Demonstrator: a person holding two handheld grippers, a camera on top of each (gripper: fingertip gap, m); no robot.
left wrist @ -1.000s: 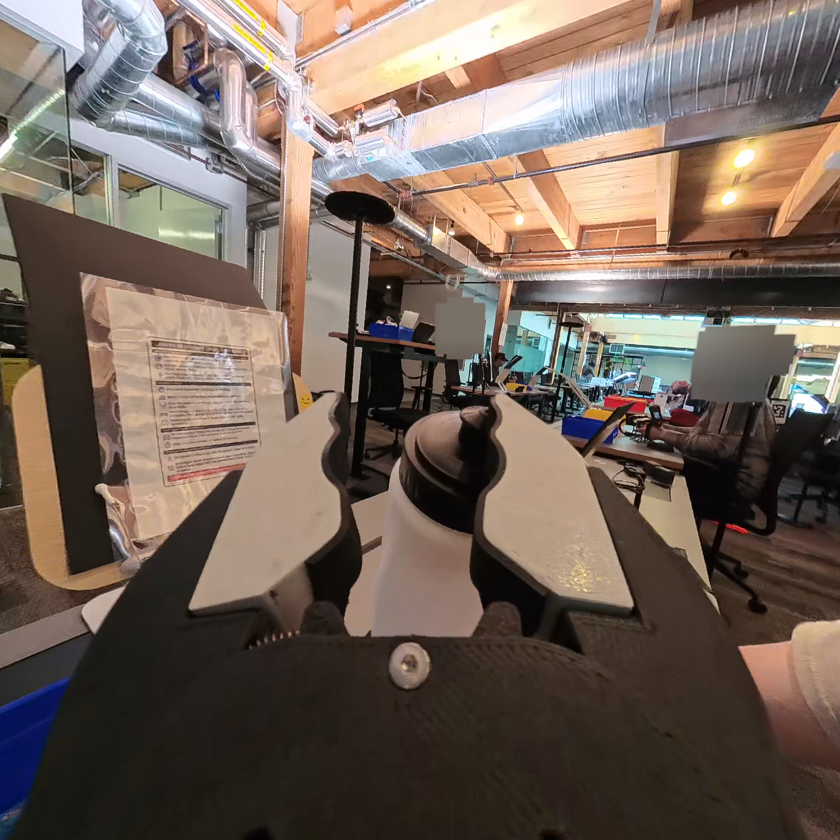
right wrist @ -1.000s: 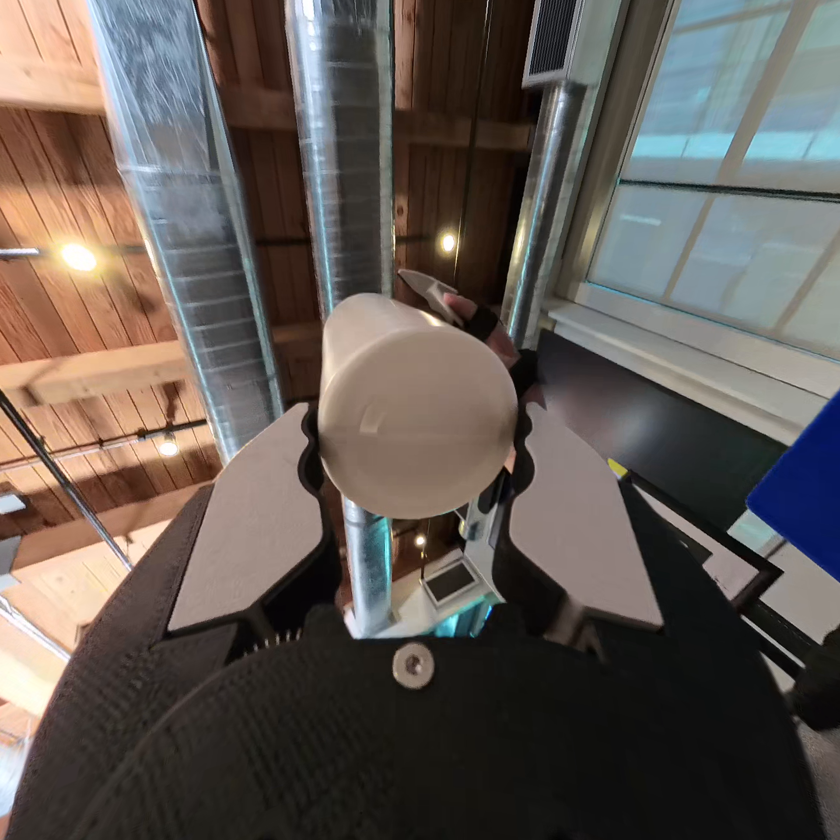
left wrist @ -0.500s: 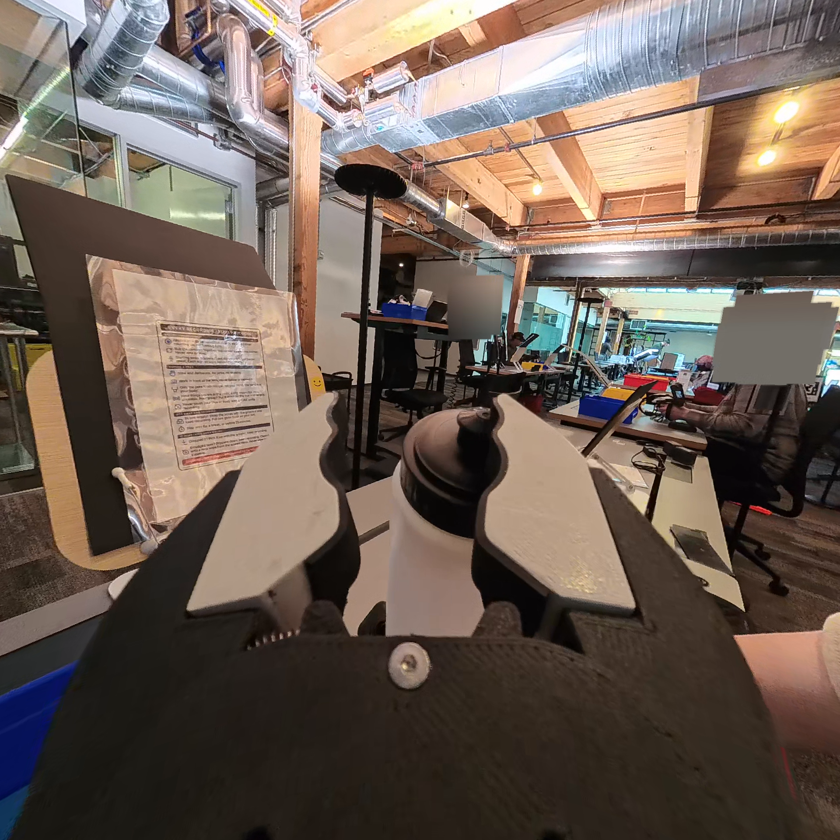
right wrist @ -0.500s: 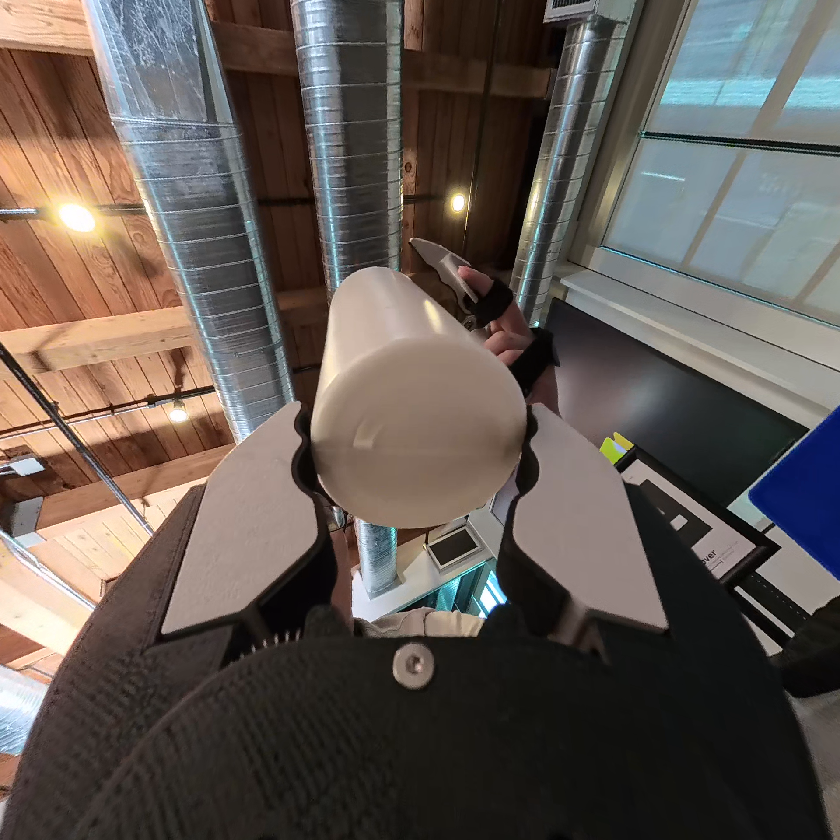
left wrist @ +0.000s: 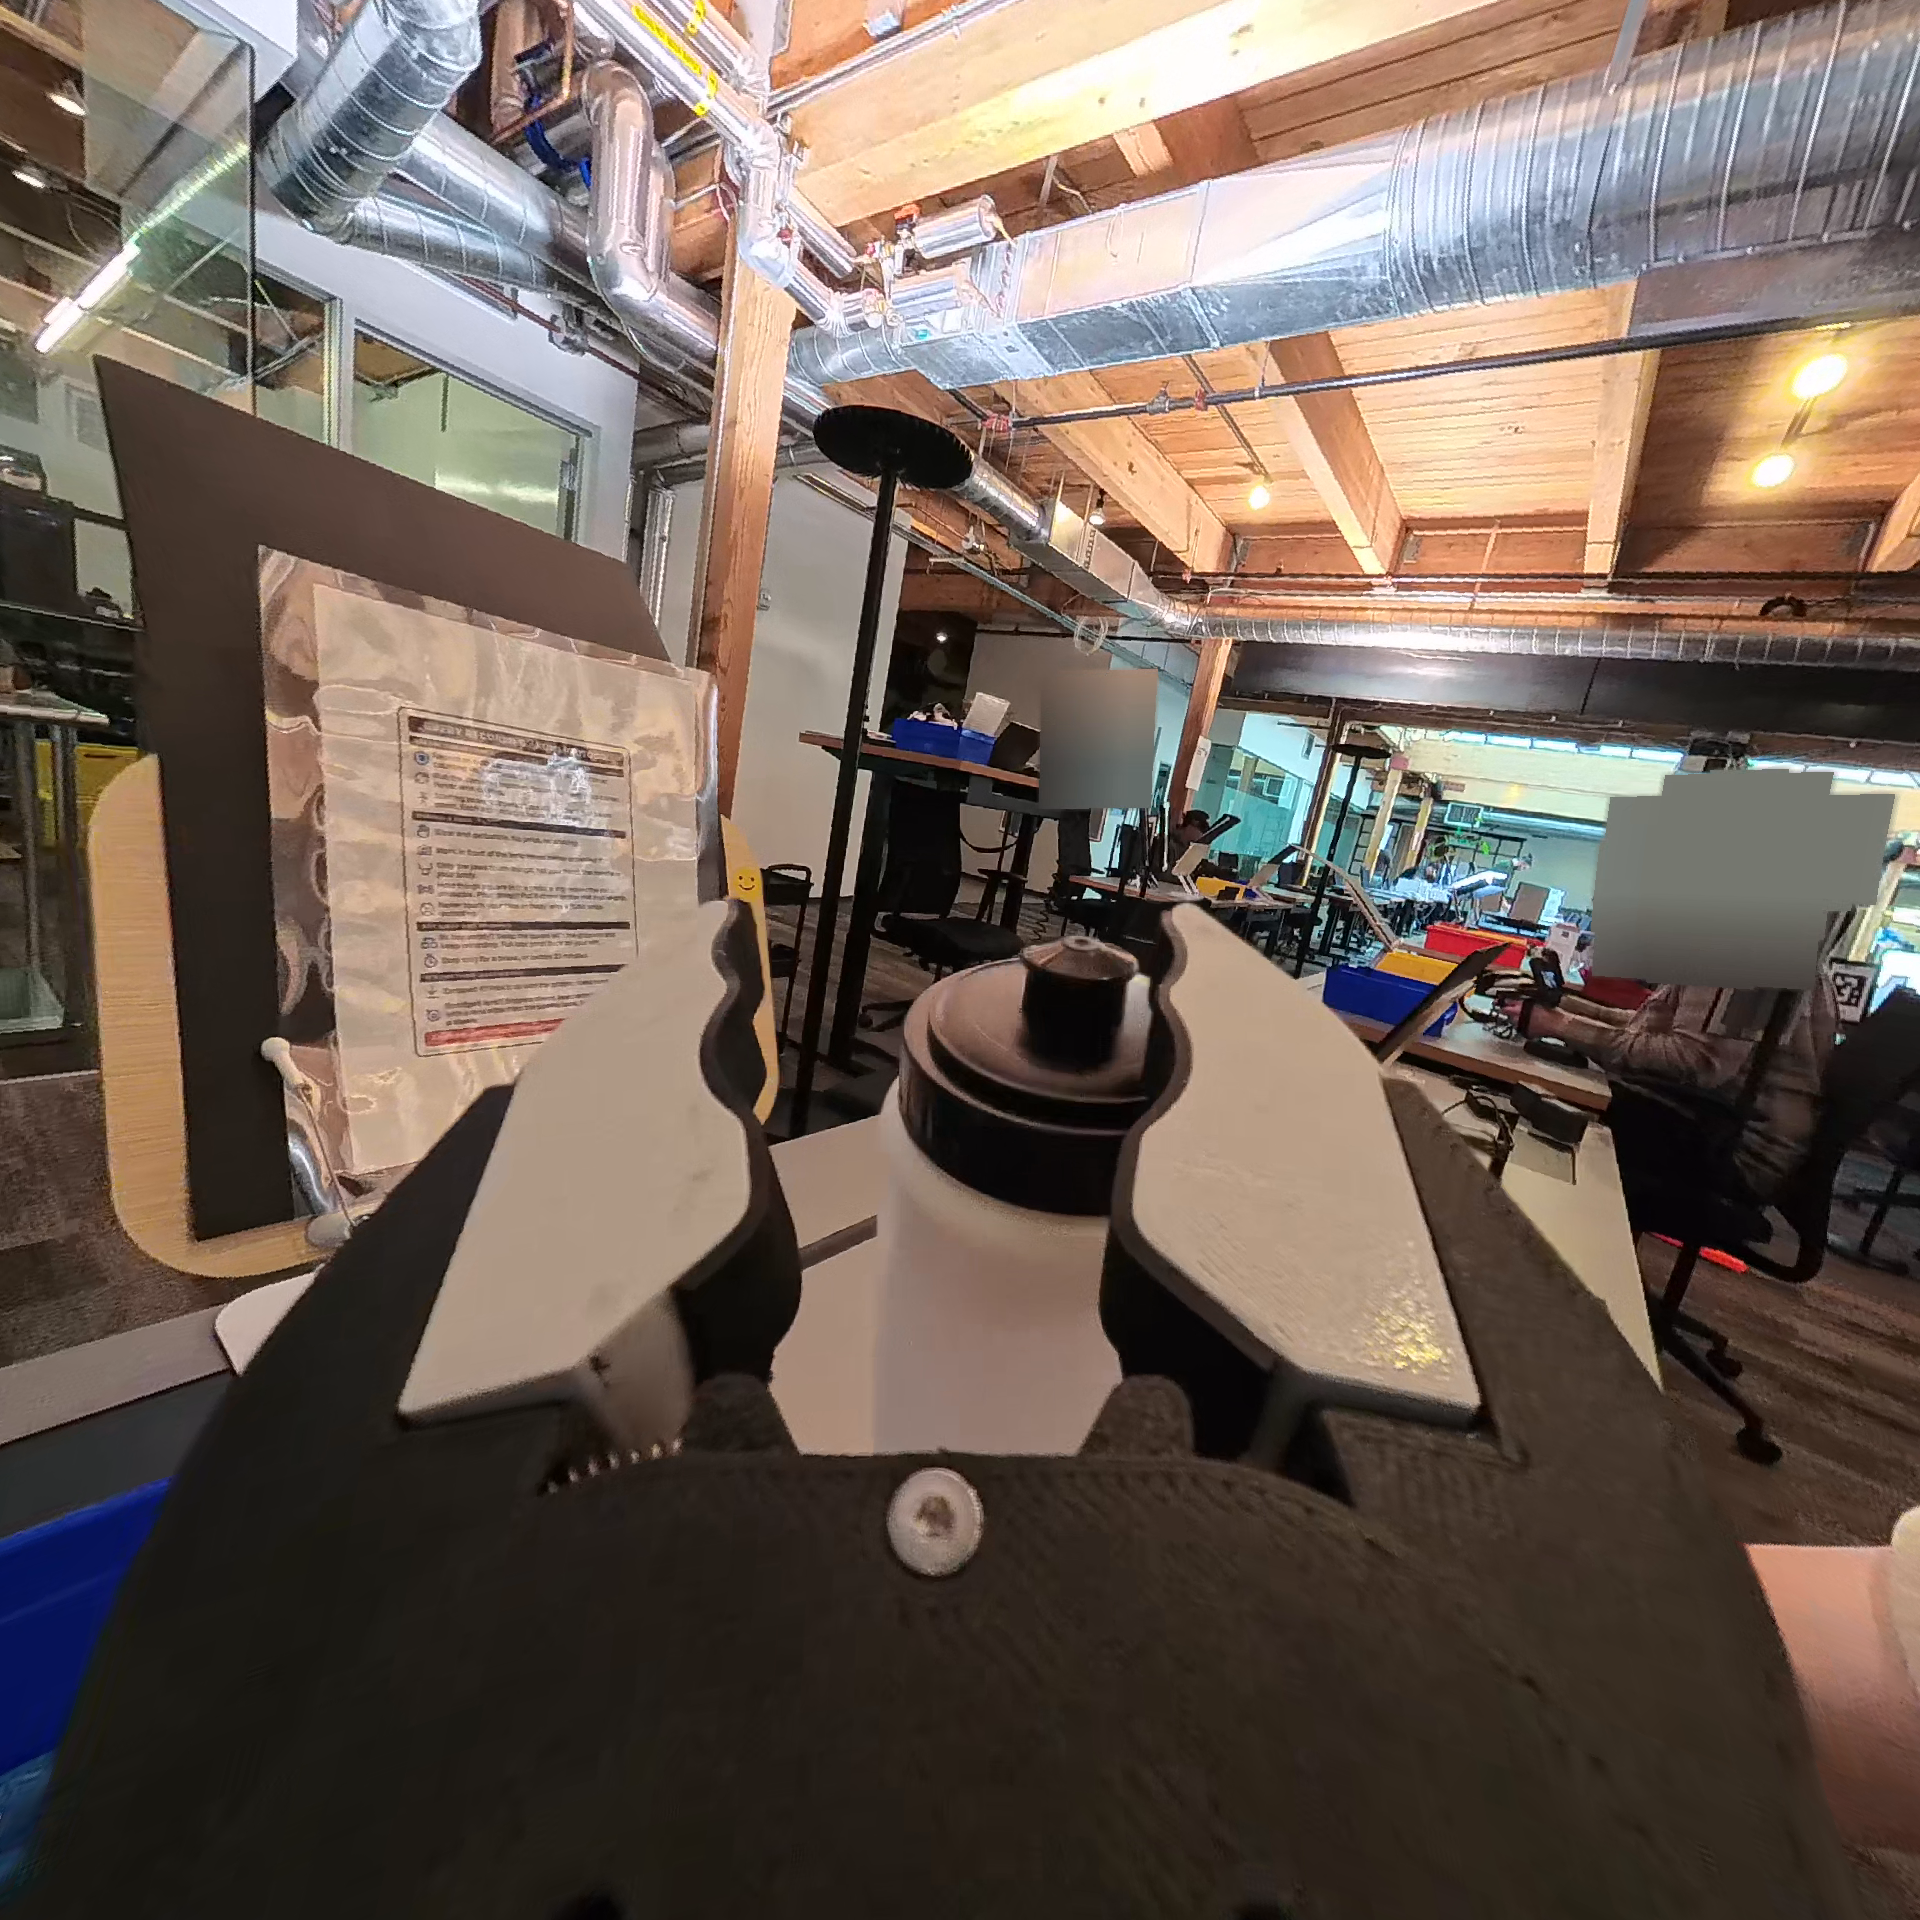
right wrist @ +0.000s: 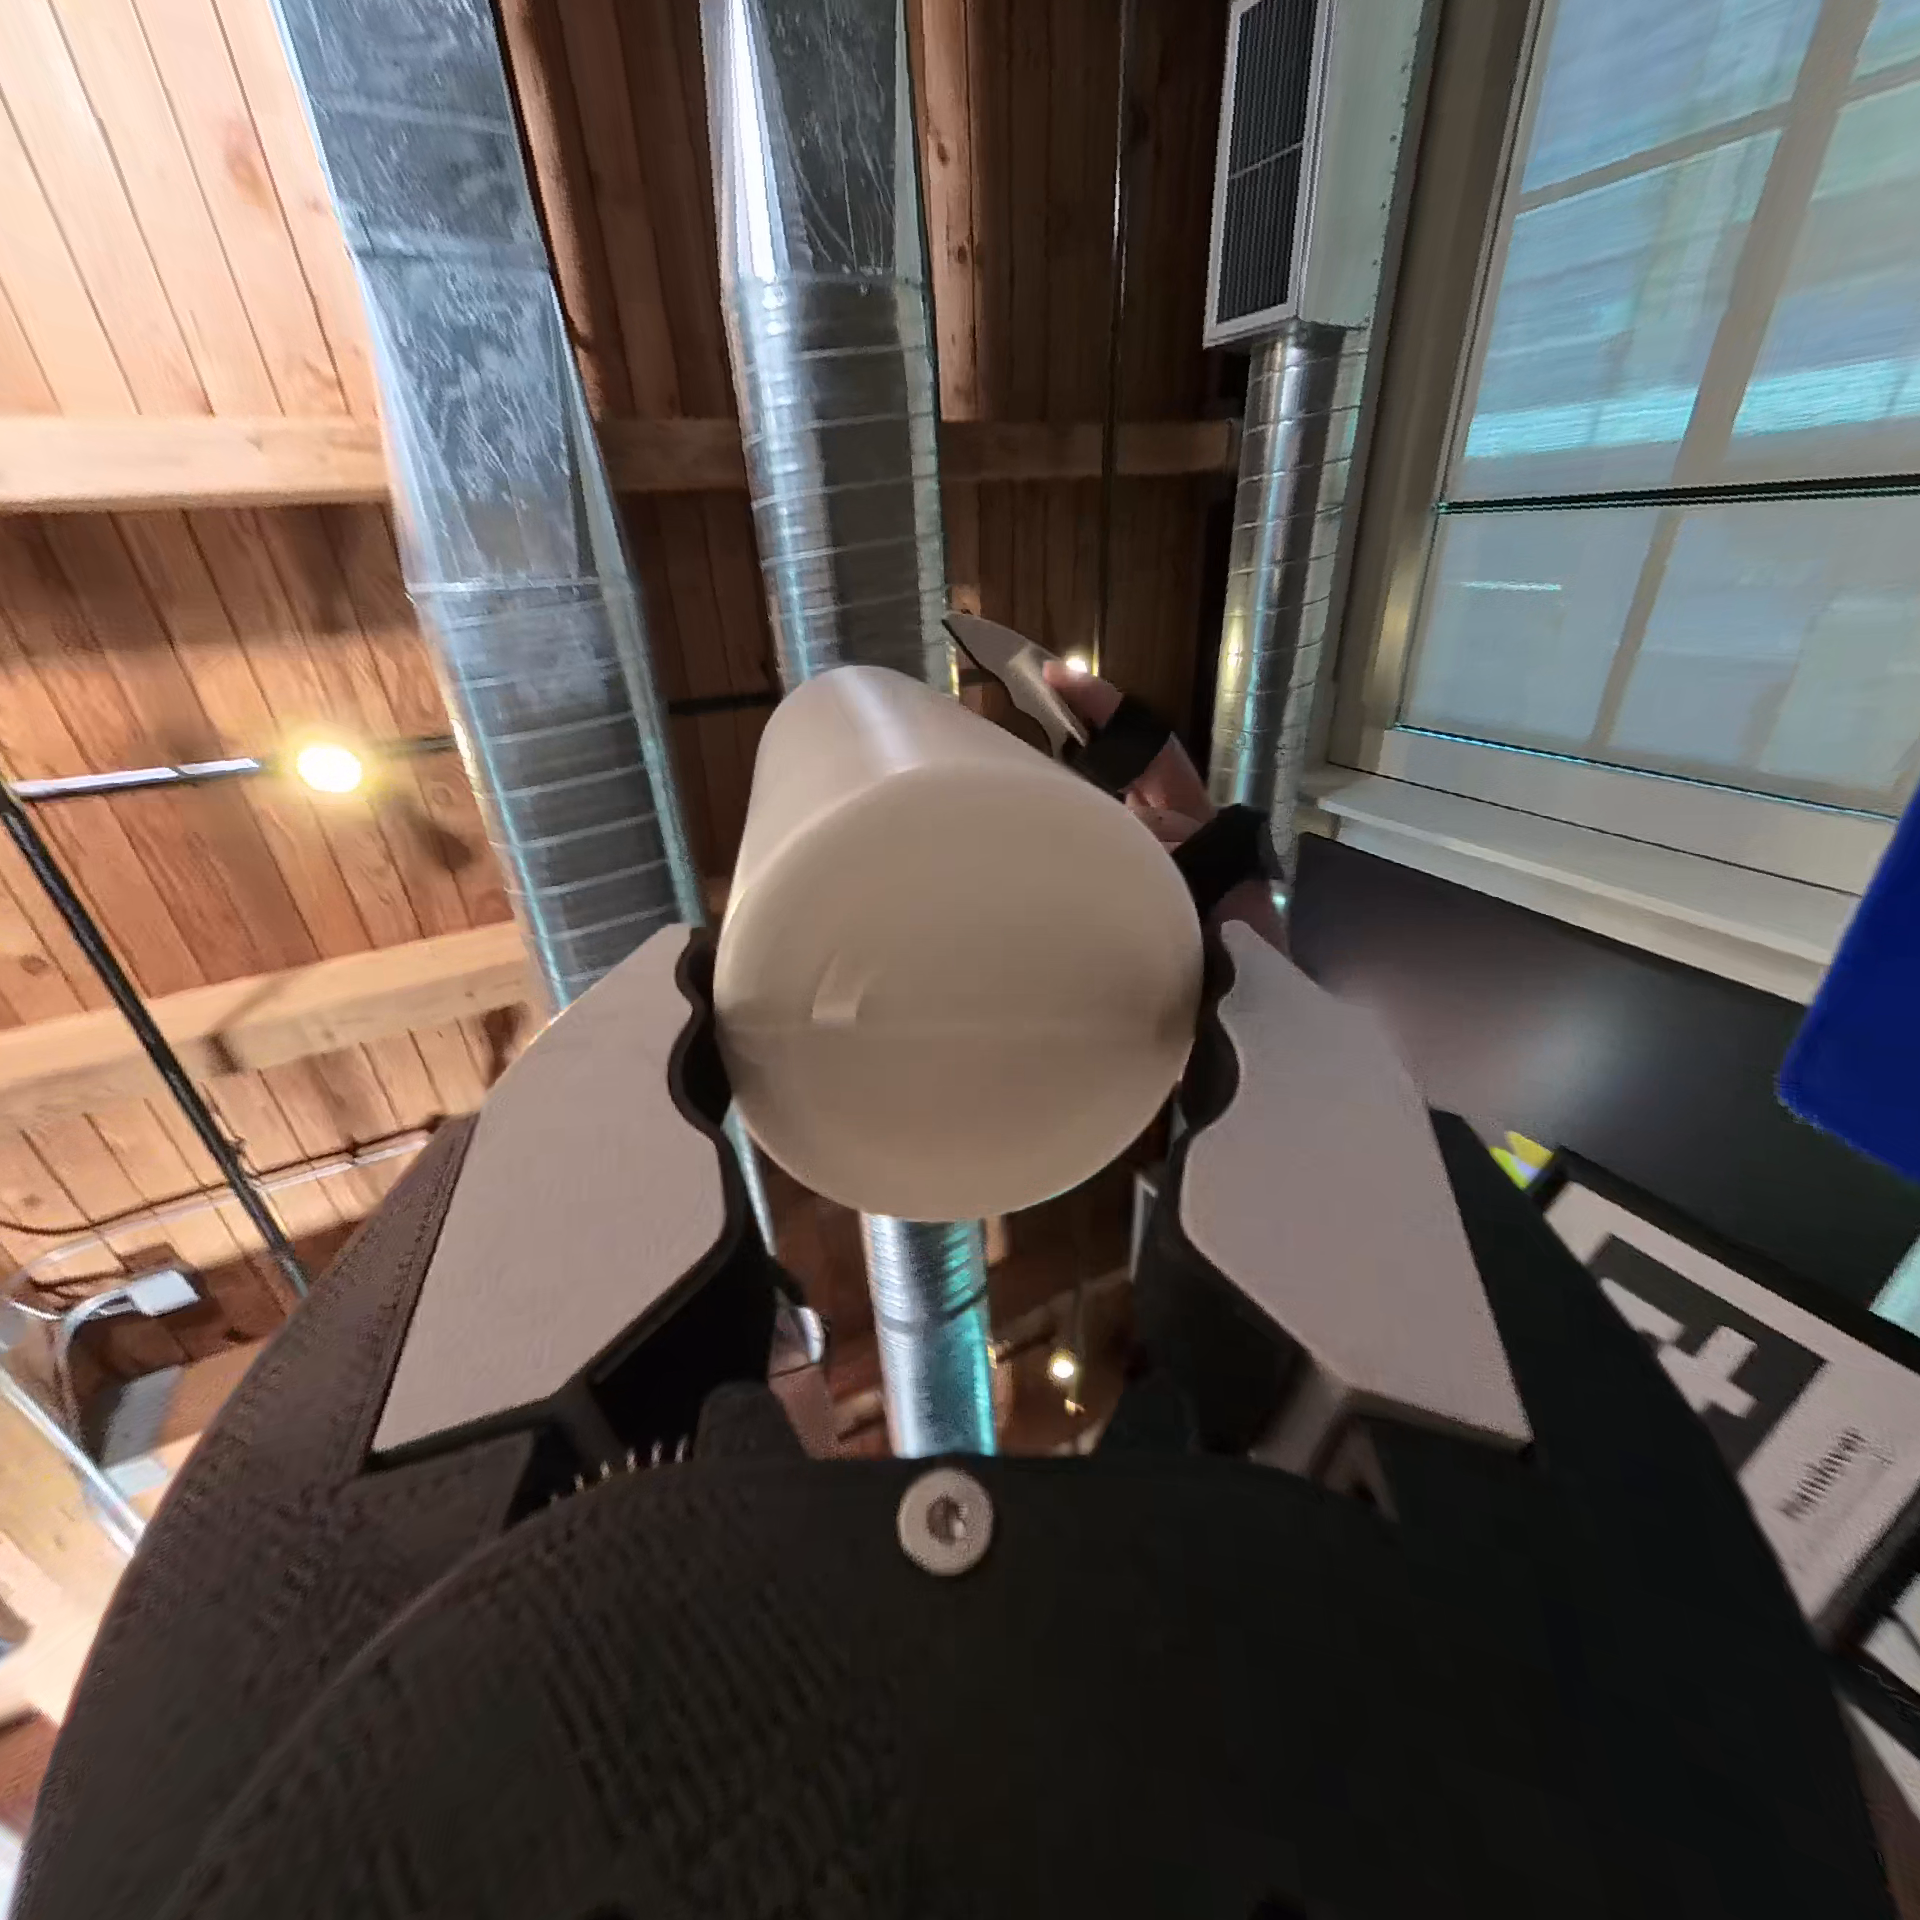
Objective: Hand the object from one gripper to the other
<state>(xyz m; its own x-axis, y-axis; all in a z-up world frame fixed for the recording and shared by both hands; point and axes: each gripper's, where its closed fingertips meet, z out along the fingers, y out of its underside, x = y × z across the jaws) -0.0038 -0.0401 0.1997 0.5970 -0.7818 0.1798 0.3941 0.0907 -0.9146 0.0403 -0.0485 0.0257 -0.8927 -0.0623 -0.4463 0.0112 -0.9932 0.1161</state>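
1. Object: a white bottle (left wrist: 987,1278) with a black cap (left wrist: 1023,1070) and spout, upright in the left wrist view, between the two fingers of the left gripper (left wrist: 951,935).
2. Left gripper: jaws spread. The right finger (left wrist: 1262,1153) lies against the cap; the left finger (left wrist: 623,1153) stands clear of the bottle — a released state.
3. Right gripper (right wrist: 951,956): both fingers press the bottle's (right wrist: 956,997) lower body, flat base toward the camera — clenched on it.
4. In the right wrist view, at 1 o'clock from the bottle, a hand (right wrist: 1164,790) and a grey fingertip of the other gripper show; contact there appears unclear through blur.
5. Surroundings: a sleeved notice sheet (left wrist: 488,883) at 10 o'clock.
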